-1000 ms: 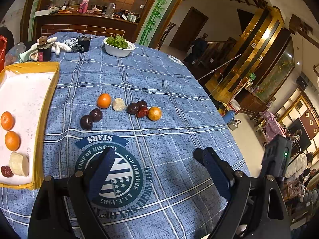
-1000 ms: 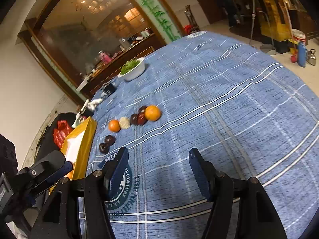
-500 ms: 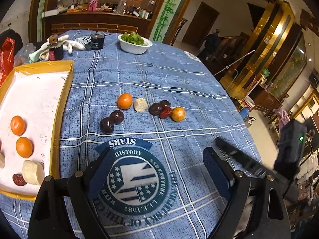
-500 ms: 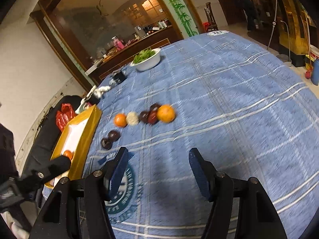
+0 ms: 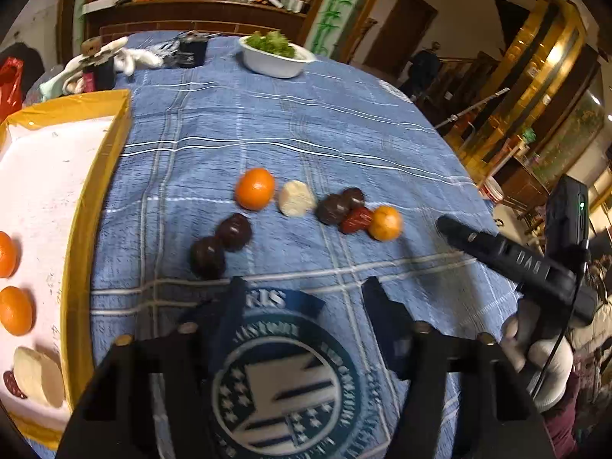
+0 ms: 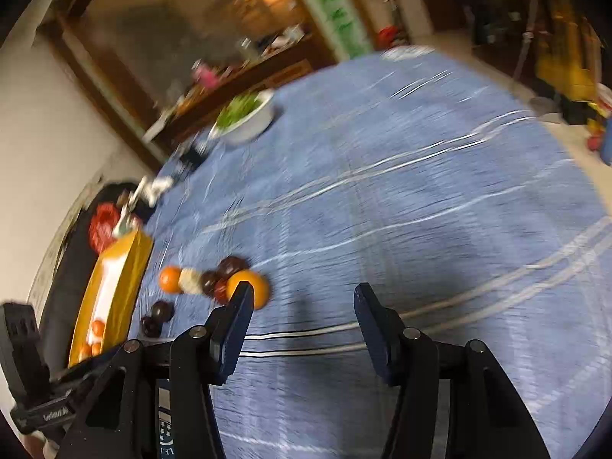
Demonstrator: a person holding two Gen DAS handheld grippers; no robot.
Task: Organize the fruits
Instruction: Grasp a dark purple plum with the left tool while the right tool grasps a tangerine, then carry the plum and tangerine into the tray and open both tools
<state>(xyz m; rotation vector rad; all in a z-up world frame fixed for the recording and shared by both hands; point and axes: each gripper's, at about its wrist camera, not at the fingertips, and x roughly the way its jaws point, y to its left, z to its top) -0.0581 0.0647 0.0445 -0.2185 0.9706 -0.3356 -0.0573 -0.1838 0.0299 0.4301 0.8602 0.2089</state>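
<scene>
Seven loose fruits lie on the blue checked cloth of the tabletop. An orange sits just beside a pale peeled fruit; to their right, two dark round fruits, a red one and a smaller orange press together in a cluster. Nearer the camera, another dark pair sits touching, close to the cloth's round printed emblem.

At the left stands a yellow-rimmed tray with a white floor, holding two oranges, a pale piece and a small dark red fruit at its near edge.

The left hand-held gripper hovers over the emblem with its fingers spread wide and nothing between them. The right hand-held gripper is likewise wide and empty, low over the cloth; in its blurred view, its left finger overlaps the smaller orange, though contact cannot be judged. From the left view, that gripper's body reaches in from the right, held by a white-gloved hand.

At the far side sit a white bowl of greens, a dark cup and white cloths.
</scene>
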